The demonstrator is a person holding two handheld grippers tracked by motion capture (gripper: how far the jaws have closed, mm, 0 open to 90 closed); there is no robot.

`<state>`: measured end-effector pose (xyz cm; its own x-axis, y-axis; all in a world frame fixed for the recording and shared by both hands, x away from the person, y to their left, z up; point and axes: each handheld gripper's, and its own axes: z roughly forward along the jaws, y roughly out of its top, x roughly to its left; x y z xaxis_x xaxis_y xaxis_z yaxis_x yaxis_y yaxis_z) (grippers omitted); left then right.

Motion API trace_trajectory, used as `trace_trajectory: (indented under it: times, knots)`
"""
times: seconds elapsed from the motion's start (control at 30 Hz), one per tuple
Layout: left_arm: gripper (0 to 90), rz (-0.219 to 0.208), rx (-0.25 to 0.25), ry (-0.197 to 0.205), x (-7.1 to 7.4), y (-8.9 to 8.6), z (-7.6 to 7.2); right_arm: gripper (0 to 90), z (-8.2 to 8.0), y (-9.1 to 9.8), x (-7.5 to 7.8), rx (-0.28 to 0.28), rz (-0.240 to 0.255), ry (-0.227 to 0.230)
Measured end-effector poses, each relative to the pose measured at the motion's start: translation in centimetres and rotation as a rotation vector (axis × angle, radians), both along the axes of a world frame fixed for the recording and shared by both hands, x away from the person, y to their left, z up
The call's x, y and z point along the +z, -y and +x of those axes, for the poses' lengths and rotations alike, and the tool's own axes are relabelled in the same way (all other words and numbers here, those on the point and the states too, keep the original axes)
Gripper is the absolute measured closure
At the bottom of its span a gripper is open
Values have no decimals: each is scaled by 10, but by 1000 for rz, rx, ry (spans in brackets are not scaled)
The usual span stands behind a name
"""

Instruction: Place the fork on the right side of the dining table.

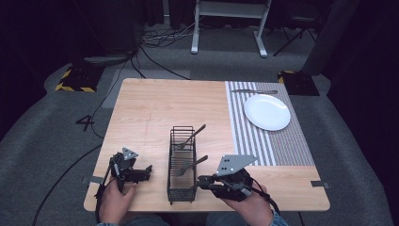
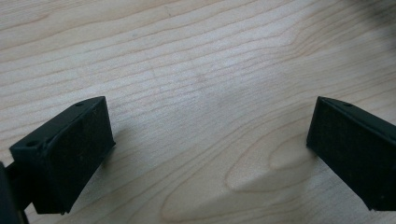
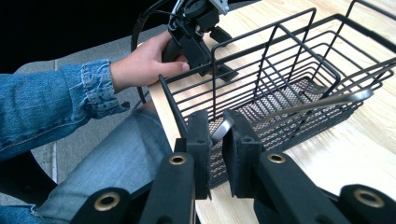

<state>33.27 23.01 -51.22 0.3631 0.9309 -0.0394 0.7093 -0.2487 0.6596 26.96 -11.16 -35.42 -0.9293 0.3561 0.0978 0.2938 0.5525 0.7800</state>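
Note:
A black wire basket (image 1: 170, 160) stands at the table's front middle. One fork (image 1: 193, 134) leans in its far end and a second fork (image 1: 191, 165) lies across its middle. My right gripper (image 1: 200, 181) is at the basket's near right corner, pointing left. In the right gripper view its jaws (image 3: 216, 140) are shut on the rounded end of a silver utensil (image 3: 303, 106) that runs along the basket (image 3: 280, 60). My left gripper (image 1: 148, 170) rests left of the basket; its jaws (image 2: 205, 154) stand wide open over bare wood, holding nothing.
A striped placemat (image 1: 282, 141) covers the table's right side, with a white plate (image 1: 267, 111) on it and a piece of cutlery (image 1: 254, 91) at its far edge. The person's hand (image 3: 144, 60) holds the left gripper (image 3: 196, 23) beyond the basket.

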Motion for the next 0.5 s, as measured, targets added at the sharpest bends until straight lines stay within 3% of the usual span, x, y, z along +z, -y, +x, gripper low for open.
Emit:
trace_trajectory:
  times: [0.13,0.5]
  knots:
    - [4,1,-1,-1,0,0,0,867,1,-1,5,-2,6,14]
    - [5,1,-1,0,0,0,0,868,2,-1,28,6,46,54]
